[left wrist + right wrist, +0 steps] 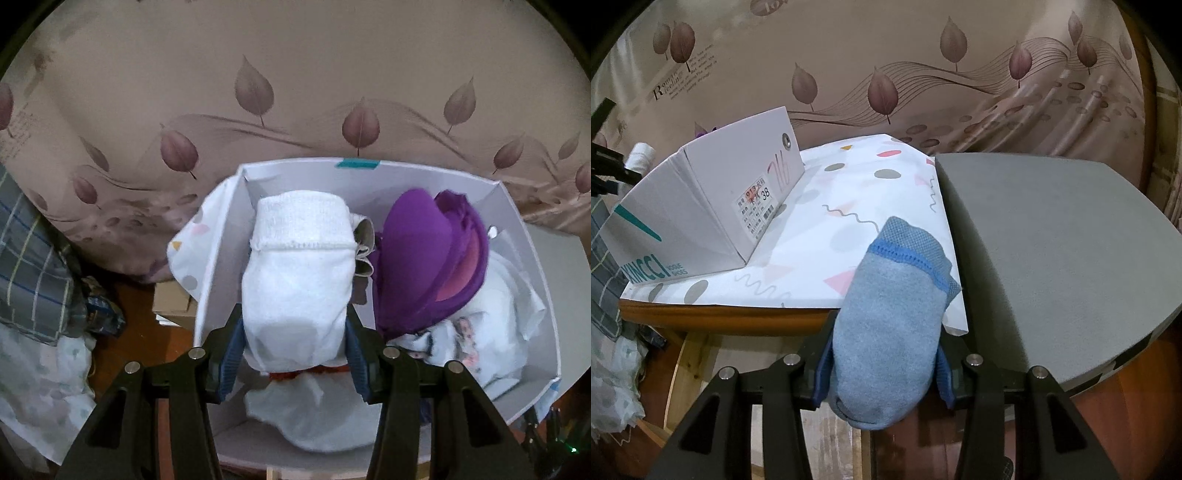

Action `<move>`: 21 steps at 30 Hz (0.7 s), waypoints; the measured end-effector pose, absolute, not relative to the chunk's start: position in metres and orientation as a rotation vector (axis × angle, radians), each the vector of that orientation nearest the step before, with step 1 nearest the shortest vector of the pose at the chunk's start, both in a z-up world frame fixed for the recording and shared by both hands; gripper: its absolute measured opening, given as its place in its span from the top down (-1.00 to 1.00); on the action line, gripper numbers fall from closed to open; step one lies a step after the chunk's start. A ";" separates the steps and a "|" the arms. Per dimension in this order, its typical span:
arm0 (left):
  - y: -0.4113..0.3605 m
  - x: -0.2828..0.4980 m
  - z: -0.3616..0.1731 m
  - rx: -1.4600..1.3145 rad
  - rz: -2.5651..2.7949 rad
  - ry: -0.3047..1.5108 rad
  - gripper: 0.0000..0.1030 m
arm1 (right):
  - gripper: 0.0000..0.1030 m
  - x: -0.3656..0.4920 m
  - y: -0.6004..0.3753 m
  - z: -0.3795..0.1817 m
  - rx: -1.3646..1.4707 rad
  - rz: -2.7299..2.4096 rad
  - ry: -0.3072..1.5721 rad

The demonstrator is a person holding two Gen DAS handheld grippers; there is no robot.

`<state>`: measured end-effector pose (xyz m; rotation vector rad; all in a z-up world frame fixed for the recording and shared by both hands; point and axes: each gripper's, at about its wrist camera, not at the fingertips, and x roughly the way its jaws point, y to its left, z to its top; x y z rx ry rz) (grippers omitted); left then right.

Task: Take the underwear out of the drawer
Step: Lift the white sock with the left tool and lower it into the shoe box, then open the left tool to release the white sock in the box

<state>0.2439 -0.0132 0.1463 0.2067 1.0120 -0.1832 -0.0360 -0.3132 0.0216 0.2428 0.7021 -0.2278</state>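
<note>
In the left wrist view, my left gripper (pixel 295 328) is shut on a rolled white underwear (pixel 299 269) and holds it above the open white shoebox (pixel 517 206) that serves as the drawer. Purple underwear (pixel 417 258) and white floral garments (pixel 476 325) lie in the box. In the right wrist view, my right gripper (pixel 884 354) is shut on a rolled light blue underwear (pixel 894 314) held over the front edge of the patterned white cloth (pixel 849 206), to the right of the shoebox (pixel 701 206).
A grey pad (pixel 1052 251) lies on the table right of the cloth. A leaf-patterned curtain (pixel 258 85) hangs behind. Plaid fabric (pixel 29 266) and a small cardboard box (pixel 173 302) sit left of the shoebox. The wooden table edge (pixel 720 317) shows below the cloth.
</note>
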 end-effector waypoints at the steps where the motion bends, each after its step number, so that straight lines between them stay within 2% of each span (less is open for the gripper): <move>1: -0.014 0.245 0.144 0.214 -0.179 1.015 0.09 | 0.12 -0.036 -0.313 0.022 0.243 -0.229 0.702; 10: -0.021 0.246 0.135 0.263 -0.158 0.991 -0.03 | 0.12 -0.035 -0.313 0.021 0.229 -0.232 0.707; 13: -0.024 0.241 0.137 0.285 -0.155 0.971 -0.19 | 0.12 -0.036 -0.313 0.020 0.227 -0.232 0.707; 17: -0.029 0.230 0.147 0.341 -0.138 0.911 -0.50 | 0.12 -0.035 -0.313 0.020 0.227 -0.232 0.708; 21: -0.027 0.219 0.159 0.345 -0.137 0.886 -0.52 | 0.12 -0.035 -0.314 0.020 0.218 -0.232 0.710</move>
